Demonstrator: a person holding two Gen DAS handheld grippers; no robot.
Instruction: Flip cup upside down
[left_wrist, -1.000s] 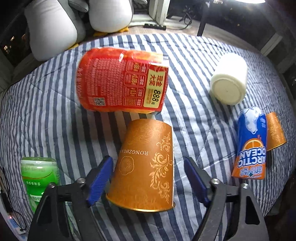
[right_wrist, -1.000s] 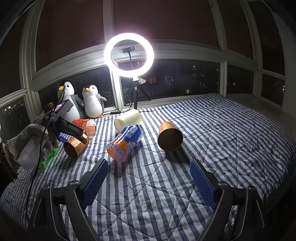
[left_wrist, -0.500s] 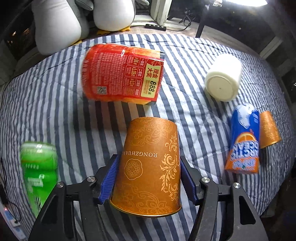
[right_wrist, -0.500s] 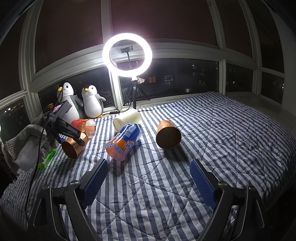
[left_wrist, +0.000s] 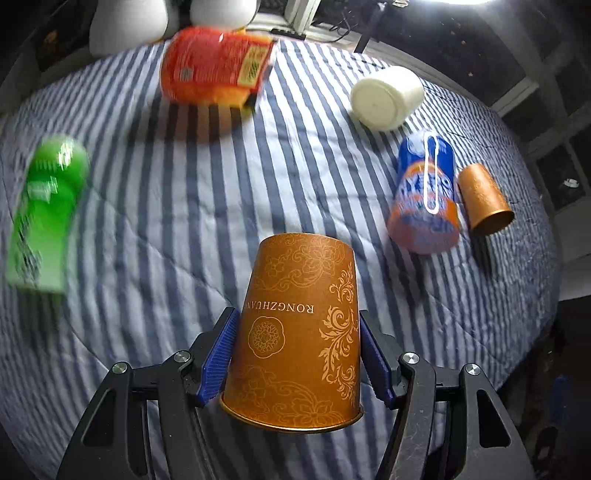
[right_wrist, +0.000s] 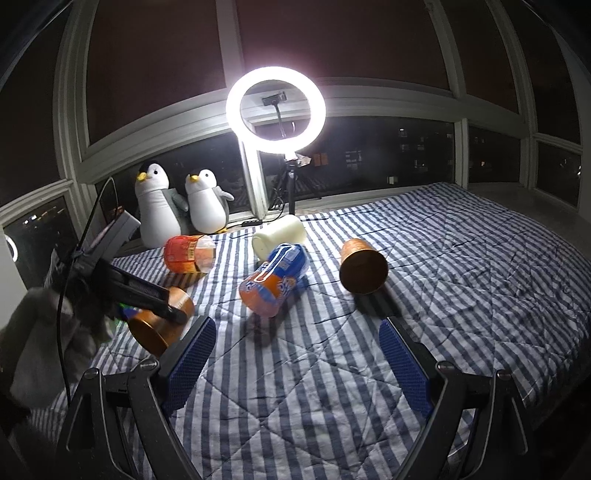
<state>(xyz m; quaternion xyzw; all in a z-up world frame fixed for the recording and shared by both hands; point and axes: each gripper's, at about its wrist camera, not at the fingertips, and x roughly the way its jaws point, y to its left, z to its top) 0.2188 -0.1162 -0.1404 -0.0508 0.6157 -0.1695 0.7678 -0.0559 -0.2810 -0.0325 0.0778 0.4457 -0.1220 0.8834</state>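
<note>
My left gripper (left_wrist: 298, 354) is shut on an orange paper cup (left_wrist: 299, 328) with gold patterns. The cup is held above the striped bedspread (left_wrist: 177, 229), its base pointing away from me and its open rim nearest the camera. In the right wrist view the same cup (right_wrist: 162, 317) hangs tilted in the left gripper (right_wrist: 147, 295) at the far left. My right gripper (right_wrist: 295, 347) is open and empty above the bedspread. A second orange cup (left_wrist: 484, 199) lies on its side at the right and also shows in the right wrist view (right_wrist: 364, 266).
Lying on the bed are a red snack jar (left_wrist: 214, 66), a green bottle (left_wrist: 44, 210), a white cup (left_wrist: 386, 98) and a blue-orange soda bottle (left_wrist: 424, 195). Two plush penguins (right_wrist: 181, 206) and a ring light (right_wrist: 275, 110) stand by the window.
My left gripper closed on the orange cup and lifted it off the bed. The scene below has shifted away. The right gripper stays open and moved in closer.
</note>
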